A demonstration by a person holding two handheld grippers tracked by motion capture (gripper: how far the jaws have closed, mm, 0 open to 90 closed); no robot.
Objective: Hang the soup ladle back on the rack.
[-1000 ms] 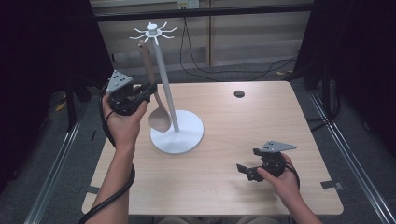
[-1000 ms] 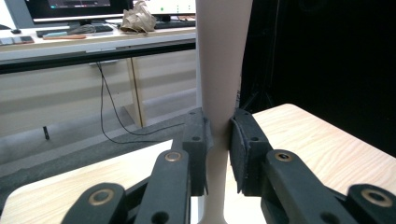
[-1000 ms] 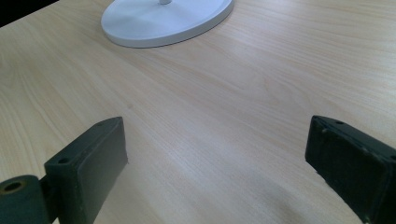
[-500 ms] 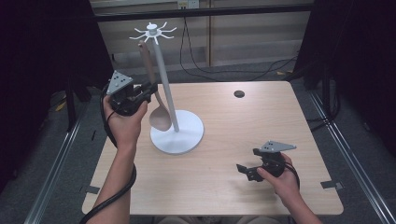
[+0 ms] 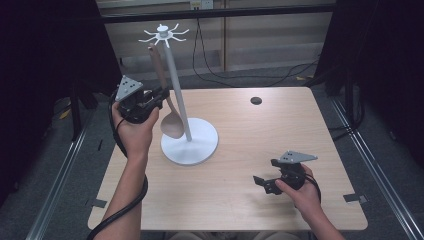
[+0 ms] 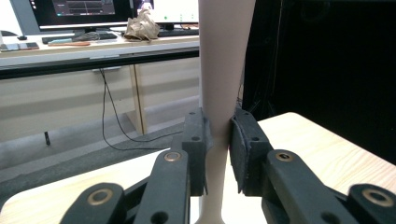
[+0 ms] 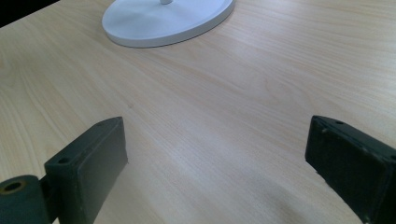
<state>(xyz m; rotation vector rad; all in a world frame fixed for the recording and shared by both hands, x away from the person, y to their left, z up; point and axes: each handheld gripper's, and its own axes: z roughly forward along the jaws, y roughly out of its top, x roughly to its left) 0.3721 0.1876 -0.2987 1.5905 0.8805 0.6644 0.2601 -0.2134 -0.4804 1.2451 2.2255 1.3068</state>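
Left tongs [image 6: 217, 154] pinching one wooden spoon [image 5: 167, 112] (beside one white stand [image 5: 190, 145]); right tongs [image 7: 219, 168] spread wide.

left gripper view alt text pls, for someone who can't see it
Two black jaws shut on the slim beige handle of a wooden spoon, which stands upright between them. Behind lie the light wooden table edge and a desk with monitors.

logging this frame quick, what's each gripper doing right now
Left gripper: closed on the handle of the wooden spoon, beside the white stand.
Right gripper: open, holding nothing, low over the table.
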